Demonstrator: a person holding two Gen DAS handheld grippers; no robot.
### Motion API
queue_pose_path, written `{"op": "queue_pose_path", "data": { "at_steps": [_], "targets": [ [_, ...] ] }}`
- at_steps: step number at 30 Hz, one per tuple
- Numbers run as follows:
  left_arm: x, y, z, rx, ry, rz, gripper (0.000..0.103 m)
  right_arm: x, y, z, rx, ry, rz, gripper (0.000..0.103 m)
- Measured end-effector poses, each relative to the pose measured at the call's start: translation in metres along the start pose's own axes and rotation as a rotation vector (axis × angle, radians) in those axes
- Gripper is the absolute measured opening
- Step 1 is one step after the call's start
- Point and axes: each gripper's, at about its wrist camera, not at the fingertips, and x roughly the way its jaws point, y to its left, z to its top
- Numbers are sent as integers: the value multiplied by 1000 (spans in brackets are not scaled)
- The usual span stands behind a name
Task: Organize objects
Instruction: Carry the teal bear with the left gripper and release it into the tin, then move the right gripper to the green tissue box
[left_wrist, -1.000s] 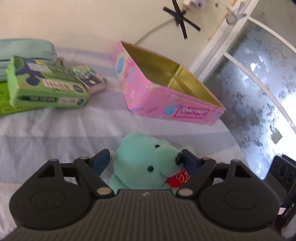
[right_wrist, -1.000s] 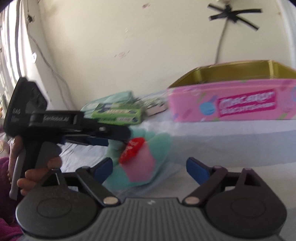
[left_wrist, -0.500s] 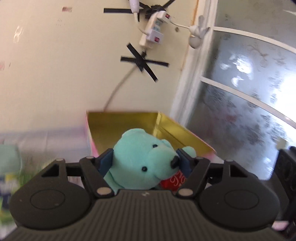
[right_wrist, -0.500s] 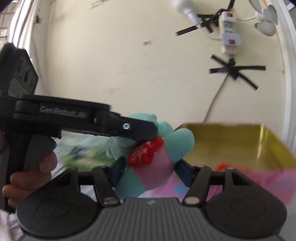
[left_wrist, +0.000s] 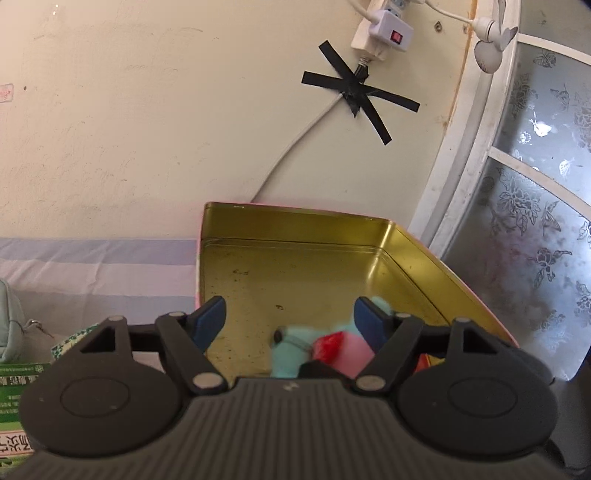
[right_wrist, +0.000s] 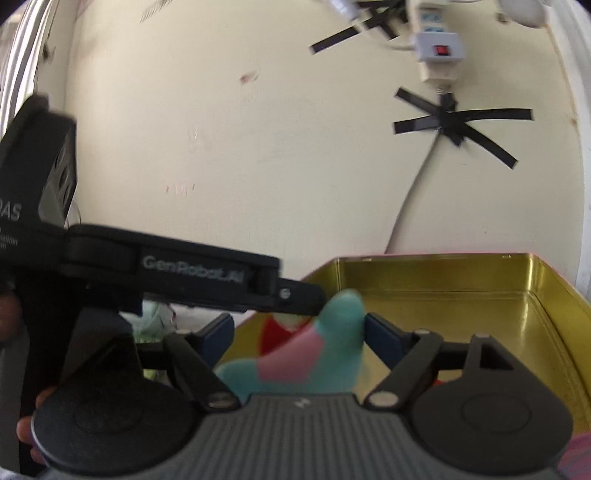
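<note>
Against the cream wall, both grippers, left (left_wrist: 290, 321) and right (right_wrist: 299, 334), have just opened their jaws, dropping the teddy bear (left_wrist: 295, 350) into the gold-lined tin (left_wrist: 314, 266); next, withdraw for another item.

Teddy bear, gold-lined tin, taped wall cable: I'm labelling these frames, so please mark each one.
teddy bear (left_wrist: 291, 350), left wrist view, on its teal head
tin (left_wrist: 295, 229), left wrist view, on its far inner wall
wall cable (left_wrist: 295, 144), left wrist view, mid-run below the tape
</note>
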Motion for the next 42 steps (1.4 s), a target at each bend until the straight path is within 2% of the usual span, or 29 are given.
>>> {"op": "queue_pose_path", "data": {
  "at_steps": [4,6,9,11,14,15,18,20,23,25,28,30,34,36,39,42],
  "targets": [
    [-5,-5,-3,19,-18,37,79,-7,-11,-5,25,-8,15,83],
    [-5,-7,-6,24,-21,49,80,-9,-16,-2,22,-8,-10,83],
    [-17,-2,-8,-43,-54,36,81,-18,-15,4,-20,-27,-44,83],
    [-37,3,-6,-99,-93,36,81,-32,-10,7,-72,-114,-103,85],
    [-71,15,-4,-145,-131,14,81,-53,-10,12,-74,-263,-149,96],
    [-80,18,-4,-144,-129,16,80,-55,-9,13,-69,-309,-183,101],
    [-102,24,-14,-99,-80,50,81,-45,-1,24,-149,-358,-259,103],
    [-116,32,-29,-85,-53,67,81,-24,6,28,-253,-337,-294,103],
    [-133,50,-51,-93,-8,89,81,19,7,24,-362,-168,-373,103],
    [-143,64,-63,-105,11,106,81,33,10,13,-435,-100,-408,98],
    [-158,87,-74,-144,19,137,81,37,26,1,-567,-98,-436,100],
    [-167,101,-78,-175,16,153,81,37,34,-2,-590,-48,-431,98],
    [-190,126,-85,-212,-20,169,81,5,37,-10,-567,-64,-431,99],
    [-199,137,-91,-225,-34,186,85,-14,37,-13,-557,-82,-441,101],
    [-207,159,-99,-262,-37,197,85,-35,43,0,-474,-121,-467,102],
    [-211,176,-103,-293,-53,225,85,-63,77,25,-339,-237,-367,103]
  ]
}}
